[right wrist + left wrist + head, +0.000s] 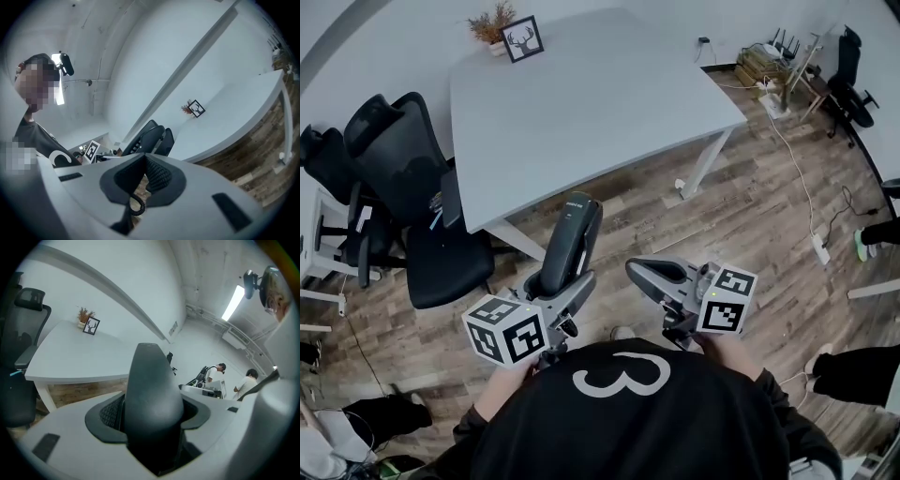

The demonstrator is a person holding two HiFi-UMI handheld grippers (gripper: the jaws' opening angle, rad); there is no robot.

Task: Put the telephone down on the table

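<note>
the telephone point(572, 239) is dark plastic, smooth, with a soft sheen along its back. the left tongs point(563, 280) and right tongs point(635, 271) have pale grey matt plastic shells; their inner pads point(157, 175) are black, finely ribbed and rubbery. the worktop point(600, 112) is smooth, matt light grey. the floor point(759, 225) shows brown wood-grain planks. at nine o'clock, the chairs point(398, 159) look like black cloth or mesh.

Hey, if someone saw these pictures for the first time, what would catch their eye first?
First the black telephone, sticking up from the left gripper, which is clamped on it just ahead of the person. Then the big pale grey table beyond it, with a framed deer picture and a dried plant at its far corner.
</note>
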